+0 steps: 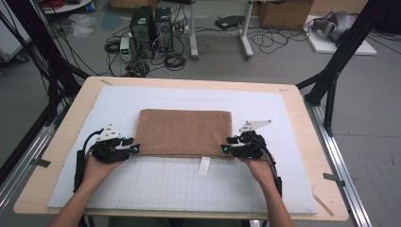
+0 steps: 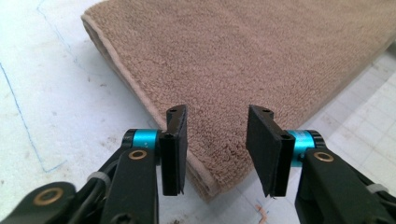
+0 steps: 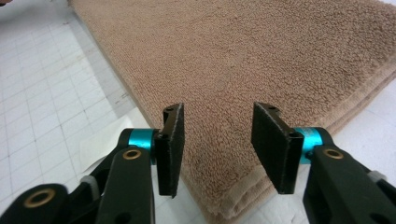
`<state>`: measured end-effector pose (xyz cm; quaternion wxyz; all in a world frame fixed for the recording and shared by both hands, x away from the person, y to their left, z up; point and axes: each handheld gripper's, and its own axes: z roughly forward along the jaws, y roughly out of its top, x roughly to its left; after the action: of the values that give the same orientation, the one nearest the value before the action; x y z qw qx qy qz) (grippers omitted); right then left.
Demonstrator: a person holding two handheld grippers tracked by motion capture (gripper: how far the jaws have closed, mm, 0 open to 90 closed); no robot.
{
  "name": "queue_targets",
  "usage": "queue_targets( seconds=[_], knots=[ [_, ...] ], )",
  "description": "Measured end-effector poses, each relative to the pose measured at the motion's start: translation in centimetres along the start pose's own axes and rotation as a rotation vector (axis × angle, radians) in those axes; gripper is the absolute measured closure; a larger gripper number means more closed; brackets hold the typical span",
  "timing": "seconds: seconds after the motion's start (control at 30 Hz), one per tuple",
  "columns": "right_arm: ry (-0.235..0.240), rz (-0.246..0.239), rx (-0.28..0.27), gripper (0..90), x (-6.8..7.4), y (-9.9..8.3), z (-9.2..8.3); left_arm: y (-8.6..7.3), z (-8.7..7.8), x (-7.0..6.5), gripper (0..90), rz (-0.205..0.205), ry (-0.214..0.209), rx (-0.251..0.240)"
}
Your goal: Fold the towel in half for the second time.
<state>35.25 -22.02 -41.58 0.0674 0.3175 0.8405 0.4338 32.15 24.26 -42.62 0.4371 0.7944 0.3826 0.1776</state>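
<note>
A brown folded towel (image 1: pixel 184 132) lies flat on the white gridded mat (image 1: pixel 189 184). My left gripper (image 1: pixel 134 149) sits at the towel's near left corner. In the left gripper view that gripper (image 2: pixel 217 149) stands open above the towel's corner (image 2: pixel 205 182), pads apart and not pressing. My right gripper (image 1: pixel 226 148) is at the near right corner. Seen in the right gripper view, the right gripper (image 3: pixel 219 149) is open too, its jaws straddling the layered corner (image 3: pixel 233 200) without touching it.
A wooden table (image 1: pixel 307 127) carries the mat. A white label strip (image 1: pixel 204 165) lies just in front of the towel's near edge. Black frame legs (image 1: pixel 331 80) stand at the right, and computers and cables (image 1: pixel 151 33) sit on the floor beyond.
</note>
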Motion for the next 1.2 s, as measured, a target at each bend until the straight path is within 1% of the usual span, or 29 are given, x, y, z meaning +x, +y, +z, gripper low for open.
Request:
queue_targets(
  seconds=[0.07, 0.2, 0.27, 0.3, 0.37, 0.4, 0.43, 0.57, 0.6, 0.67, 0.7, 0.83, 1.1, 1.2],
  knots=[
    [-0.011, -0.008, -0.008, 50.1, 0.0, 0.1, 0.0, 0.0, 0.0, 0.0, 54.8, -0.003, -0.003, -0.001],
    [-0.019, -0.001, -0.017, 43.6, 0.0, 0.2, 0.0, 0.1, -0.1, 0.0, 49.6, -0.008, -0.01, -0.008],
    [-0.024, -0.004, -0.019, 38.9, 0.1, 0.2, 0.1, 0.2, -0.2, 0.1, 47.0, -0.013, -0.019, -0.011],
    [-0.034, -0.007, -0.021, 36.6, 0.1, 0.3, 0.0, 0.2, -0.2, 0.1, 46.3, -0.015, -0.025, -0.012],
    [-0.04, -0.009, -0.032, 31.8, 0.2, 0.3, -0.1, 0.4, -0.2, 0.0, 42.9, -0.02, -0.033, -0.005],
    [-0.044, -0.011, -0.035, 29.3, 0.2, 0.4, -0.1, 0.5, -0.3, 0.0, 41.0, -0.015, -0.041, -0.004],
    [-0.038, -0.004, -0.035, 27.7, 0.2, 0.4, -0.2, 0.7, -0.4, 0.0, 39.6, -0.011, -0.045, -0.011],
    [-0.037, -0.029, -0.027, 21.6, 0.4, 0.8, -0.6, 1.1, -0.8, -0.2, 32.0, -0.01, -0.047, -0.025],
    [-0.035, -0.027, -0.023, 20.8, 0.5, 1.0, -0.7, 1.1, -0.9, -0.2, 30.7, -0.015, -0.049, -0.027],
    [-0.04, -0.04, -0.016, 19.7, 0.6, 1.1, -0.9, 1.1, -1.1, -0.3, 28.5, -0.014, -0.052, -0.022],
    [-0.039, -0.043, -0.02, 19.2, 0.6, 1.1, -1.0, 1.0, -1.2, -0.3, 28.5, -0.017, -0.054, -0.025],
    [-0.038, -0.046, -0.017, 17.9, 0.8, 0.8, -1.4, 0.9, -1.7, -0.3, 27.9, -0.008, -0.054, -0.027],
    [-0.048, -0.05, -0.023, 17.3, 0.8, 0.1, -2.6, 0.5, -2.9, 0.1, 26.2, -0.025, -0.044, -0.042],
    [-0.053, -0.054, -0.026, 16.6, 0.8, 0.0, -3.1, 0.4, -3.2, 0.1, 25.9, -0.019, -0.041, -0.041]
  ],
)
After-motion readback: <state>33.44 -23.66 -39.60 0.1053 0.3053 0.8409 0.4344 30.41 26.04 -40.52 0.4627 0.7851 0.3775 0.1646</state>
